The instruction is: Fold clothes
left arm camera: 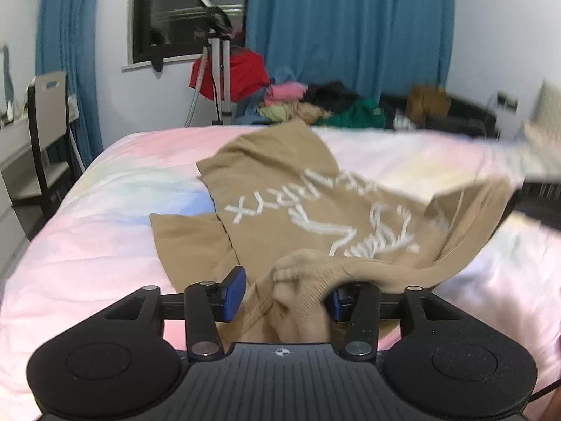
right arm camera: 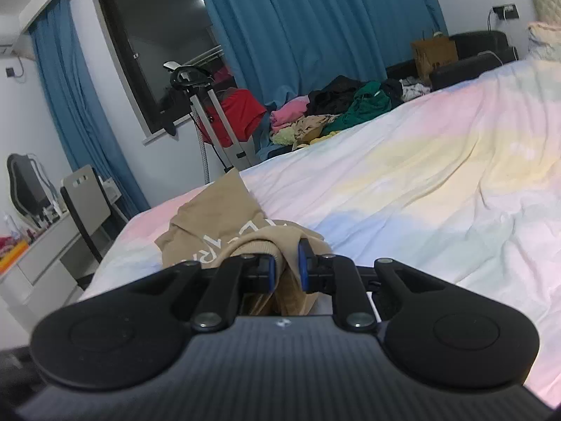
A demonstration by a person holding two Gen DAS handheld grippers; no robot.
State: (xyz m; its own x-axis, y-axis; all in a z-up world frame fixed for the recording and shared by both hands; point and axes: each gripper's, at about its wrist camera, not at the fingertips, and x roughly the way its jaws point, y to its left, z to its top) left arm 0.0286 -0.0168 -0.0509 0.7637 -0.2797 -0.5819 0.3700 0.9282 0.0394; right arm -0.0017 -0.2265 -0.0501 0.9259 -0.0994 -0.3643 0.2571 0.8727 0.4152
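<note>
A tan sweatshirt (left arm camera: 298, 207) with white lettering lies half folded on the pastel bed sheet (left arm camera: 105, 238). My left gripper (left arm camera: 285, 296) has its blue pads wide apart, with the ribbed hem bunched loosely between them. My right gripper (right arm camera: 287, 263) is shut on another ribbed edge of the same sweatshirt (right arm camera: 217, 224) and holds it just above the bed (right arm camera: 420, 182). The right gripper's blurred dark body (left arm camera: 540, 203) shows at the right edge of the left wrist view, lifting that side of the cloth.
A pile of mixed clothes (left arm camera: 308, 105) lies beyond the bed's far edge, also in the right wrist view (right arm camera: 333, 112). A tripod stand (left arm camera: 221, 70) with a red garment stands by the window. A chair (left arm camera: 45, 129) and desk stand left of the bed.
</note>
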